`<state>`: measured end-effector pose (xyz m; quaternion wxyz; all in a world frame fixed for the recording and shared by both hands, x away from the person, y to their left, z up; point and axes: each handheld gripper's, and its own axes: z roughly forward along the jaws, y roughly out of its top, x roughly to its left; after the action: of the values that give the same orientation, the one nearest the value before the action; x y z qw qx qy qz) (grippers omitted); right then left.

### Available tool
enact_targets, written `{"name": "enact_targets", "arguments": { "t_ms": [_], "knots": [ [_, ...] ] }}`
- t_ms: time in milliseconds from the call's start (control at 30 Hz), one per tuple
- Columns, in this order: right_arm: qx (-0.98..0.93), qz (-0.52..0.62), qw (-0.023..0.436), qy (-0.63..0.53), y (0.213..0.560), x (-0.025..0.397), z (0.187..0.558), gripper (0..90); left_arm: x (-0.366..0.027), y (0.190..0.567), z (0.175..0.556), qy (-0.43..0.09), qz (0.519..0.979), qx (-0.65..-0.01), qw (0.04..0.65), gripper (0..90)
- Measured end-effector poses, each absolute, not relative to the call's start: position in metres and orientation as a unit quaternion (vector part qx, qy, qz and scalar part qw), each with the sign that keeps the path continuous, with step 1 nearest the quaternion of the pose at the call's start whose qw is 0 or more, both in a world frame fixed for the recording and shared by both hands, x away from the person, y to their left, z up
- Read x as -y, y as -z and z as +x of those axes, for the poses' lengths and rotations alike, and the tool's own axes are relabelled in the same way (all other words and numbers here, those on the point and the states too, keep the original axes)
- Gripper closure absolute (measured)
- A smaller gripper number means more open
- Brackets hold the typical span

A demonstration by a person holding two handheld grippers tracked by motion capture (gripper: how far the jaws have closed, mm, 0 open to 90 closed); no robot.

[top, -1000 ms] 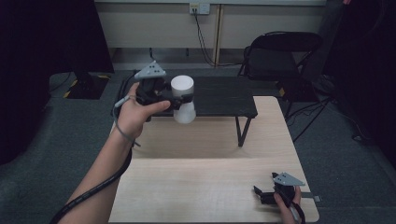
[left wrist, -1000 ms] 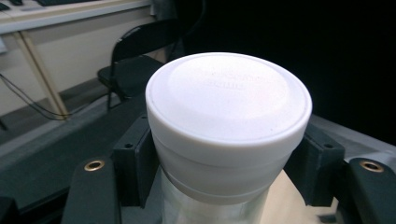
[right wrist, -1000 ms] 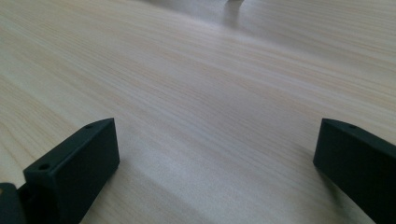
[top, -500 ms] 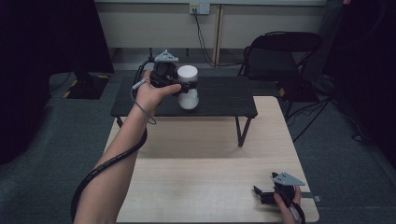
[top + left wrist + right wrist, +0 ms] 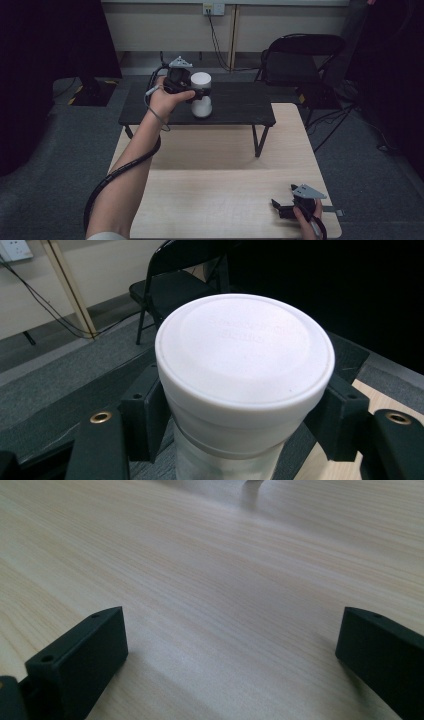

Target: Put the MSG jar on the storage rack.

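Since a second ago, you have carried the white cup (image 5: 201, 94) forward and down, from up in the air in front of the low black table (image 5: 235, 107) to a spot over that table's middle, where its base now sits on or just above the dark top; from the high view I cannot tell whether it is actually touching. The cup stands upright with its white lid (image 5: 244, 351) on. In the left gripper view the two black jaws press against opposite sides of the cup just under the lid's rim, so your left gripper (image 5: 186, 85) is clenched on it.

If you are setting it down, as it looks, lower it straight, keep it level, and only let go once you feel the base take its weight. Open the jaws evenly and draw the gripper back toward yourself without brushing the lid, since a tall light cup held near the top would likely tip easily.

Your right gripper (image 5: 290, 207) has not moved over that second: it rests at the near right corner of the pale wooden table (image 5: 210, 200), jaws spread wide with nothing between them, bare woodgrain showing in the right gripper view.
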<state>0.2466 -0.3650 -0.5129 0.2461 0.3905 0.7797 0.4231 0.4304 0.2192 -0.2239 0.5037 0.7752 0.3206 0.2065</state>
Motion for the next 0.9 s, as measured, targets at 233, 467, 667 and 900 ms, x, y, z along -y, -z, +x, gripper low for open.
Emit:
{"name": "enact_targets", "arguments": {
  "t_ms": [233, 467, 667, 900],
  "knots": [
    [-0.780, 0.390, 0.246, -0.423, 0.513, 0.365, 0.247, 0.0, -0.224, 0.227, 0.432, -0.201, 0.774, -0.317, 0.509, 33.4],
    [-0.781, 0.389, 0.245, -0.423, 0.513, 0.365, 0.247, 0.0, -0.224, 0.229, 0.430, -0.201, 0.769, -0.321, 0.515, 32.9],
    [-0.781, 0.388, 0.245, -0.423, 0.513, 0.365, 0.247, 0.0, -0.217, 0.226, 0.426, -0.216, 0.779, -0.324, 0.491, 16.4],
    [-0.782, 0.386, 0.244, -0.424, 0.513, 0.366, 0.247, 0.0, -0.225, 0.226, 0.400, -0.231, 0.779, -0.304, 0.497, 0.6]
  ]
}}
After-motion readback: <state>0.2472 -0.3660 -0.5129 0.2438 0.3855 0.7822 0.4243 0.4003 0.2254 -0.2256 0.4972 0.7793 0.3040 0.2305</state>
